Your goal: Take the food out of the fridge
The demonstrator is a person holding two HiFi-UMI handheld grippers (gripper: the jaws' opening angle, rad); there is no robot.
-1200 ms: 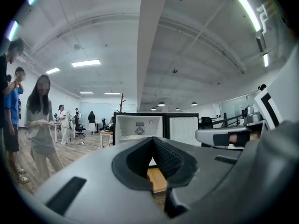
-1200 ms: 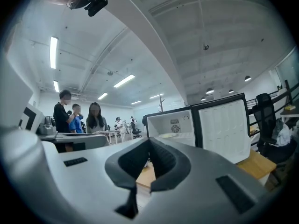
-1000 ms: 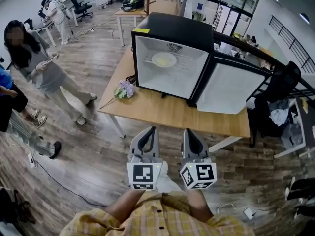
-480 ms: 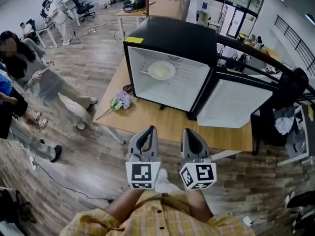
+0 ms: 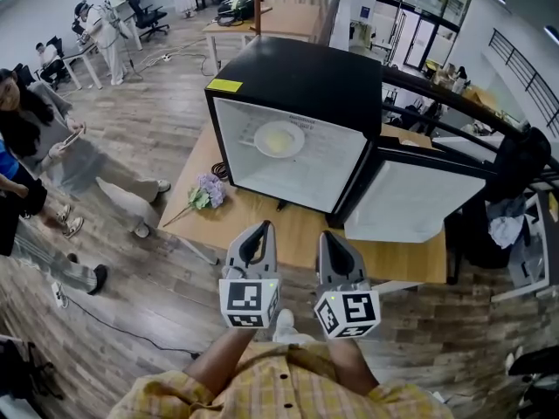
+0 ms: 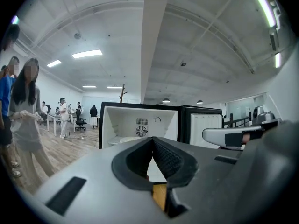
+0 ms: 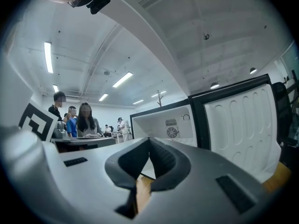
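Observation:
A black mini fridge stands on a wooden table, its door swung open to the right. On the white shelf inside lies a plate of pale food. My left gripper and right gripper are side by side in front of the table's near edge, level and pointing at the fridge, both shut and empty. In the left gripper view the left gripper points at the open fridge. The right gripper faces the fridge and its door.
A purple flower bunch lies on the table's left end beside the fridge. People stand on the wooden floor to the left. Dark furniture draped with cloth crowds the right side. More desks stand behind the fridge.
Both grippers, still shut, have moved forward toward the table. The fridge now sits nearer and larger in the head view.

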